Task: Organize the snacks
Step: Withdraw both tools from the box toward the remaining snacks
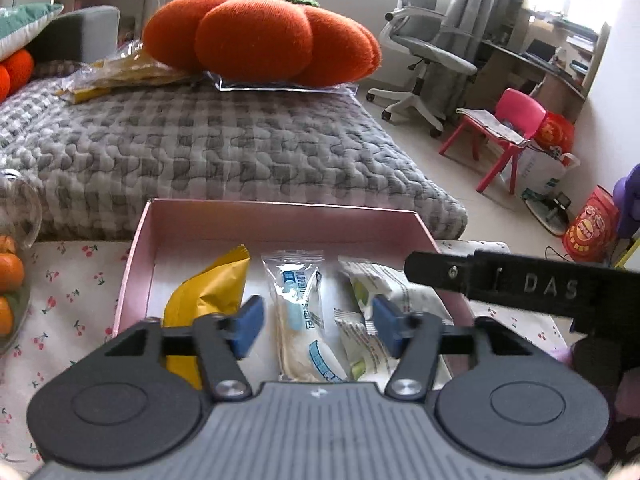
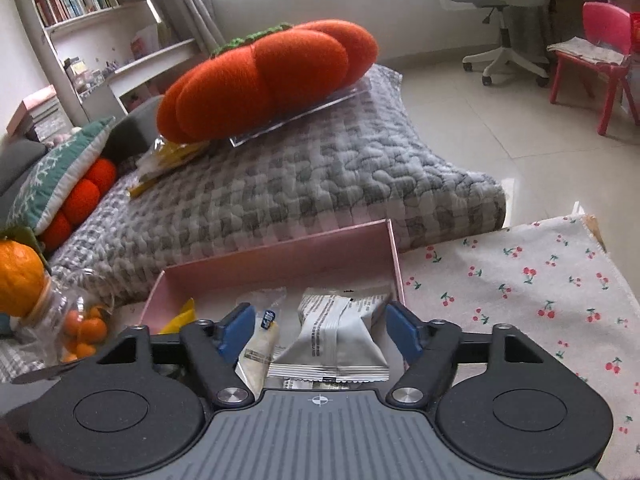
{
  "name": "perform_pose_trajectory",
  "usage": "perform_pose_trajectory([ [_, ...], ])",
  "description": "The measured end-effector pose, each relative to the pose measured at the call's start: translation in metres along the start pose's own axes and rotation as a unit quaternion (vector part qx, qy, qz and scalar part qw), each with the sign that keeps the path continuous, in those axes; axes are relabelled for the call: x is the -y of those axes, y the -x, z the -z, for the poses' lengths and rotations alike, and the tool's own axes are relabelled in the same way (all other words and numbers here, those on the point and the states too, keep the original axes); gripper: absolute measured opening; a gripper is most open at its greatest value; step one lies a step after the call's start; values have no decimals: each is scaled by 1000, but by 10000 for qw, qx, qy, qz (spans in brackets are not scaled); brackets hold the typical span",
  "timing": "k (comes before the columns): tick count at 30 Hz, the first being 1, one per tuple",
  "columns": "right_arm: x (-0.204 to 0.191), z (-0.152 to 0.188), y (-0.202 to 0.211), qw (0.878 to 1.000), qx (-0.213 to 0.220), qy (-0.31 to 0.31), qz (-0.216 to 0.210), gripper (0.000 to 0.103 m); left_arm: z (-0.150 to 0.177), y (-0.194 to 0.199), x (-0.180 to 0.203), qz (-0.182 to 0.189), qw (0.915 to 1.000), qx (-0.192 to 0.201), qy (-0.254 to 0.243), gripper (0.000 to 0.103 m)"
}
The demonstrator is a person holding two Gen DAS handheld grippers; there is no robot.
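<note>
A pink box point(image 1: 280, 220) stands on the cherry-print cloth and holds three snack packs: a yellow pack point(image 1: 208, 296) at left, a clear pack with blue print point(image 1: 300, 312) in the middle, and white-and-green packs point(image 1: 372, 292) at right. My left gripper point(image 1: 316, 328) is open above the clear pack, touching nothing. My right gripper point(image 2: 320, 330) is open over the box point(image 2: 280, 256), its fingers either side of a grey-white pack point(image 2: 336, 340). The right gripper's body also shows in the left wrist view point(image 1: 520, 284).
A grey quilted cushion point(image 1: 220, 144) with a big orange pumpkin pillow point(image 1: 260, 36) lies behind the box. A glass jar of small oranges point(image 2: 76, 320) stands left of the box. The cherry cloth point(image 2: 520, 280) stretches right. Chairs stand on the floor at far right.
</note>
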State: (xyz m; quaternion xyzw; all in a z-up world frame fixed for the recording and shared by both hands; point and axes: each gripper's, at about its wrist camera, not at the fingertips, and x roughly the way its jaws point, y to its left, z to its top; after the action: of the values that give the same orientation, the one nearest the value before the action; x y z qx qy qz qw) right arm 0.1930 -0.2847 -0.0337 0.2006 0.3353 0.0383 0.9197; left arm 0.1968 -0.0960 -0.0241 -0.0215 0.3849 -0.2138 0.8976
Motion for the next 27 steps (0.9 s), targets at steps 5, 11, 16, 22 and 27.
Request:
perform_pose_trajectory([
  [5,-5,-2,19,9999,49,108,70,84,2,16,3,37,10000,25,-63,77],
  [11,-9,2,43,9999,-26,67,148,88,5,34,5,-19,10000,78,-54,91],
  [16,-14,9,66,9995,-55,234,225,93,10,50,6,-2,10000,40,-64,99],
  [22,-21,22,90,9990,-168,329,252,95,17,71,4,-18,9999,-3,-156,103],
  [27,-27,36,108,9982,-238,431,346,98,28,86,2,-76,9997,-72,-201,103],
])
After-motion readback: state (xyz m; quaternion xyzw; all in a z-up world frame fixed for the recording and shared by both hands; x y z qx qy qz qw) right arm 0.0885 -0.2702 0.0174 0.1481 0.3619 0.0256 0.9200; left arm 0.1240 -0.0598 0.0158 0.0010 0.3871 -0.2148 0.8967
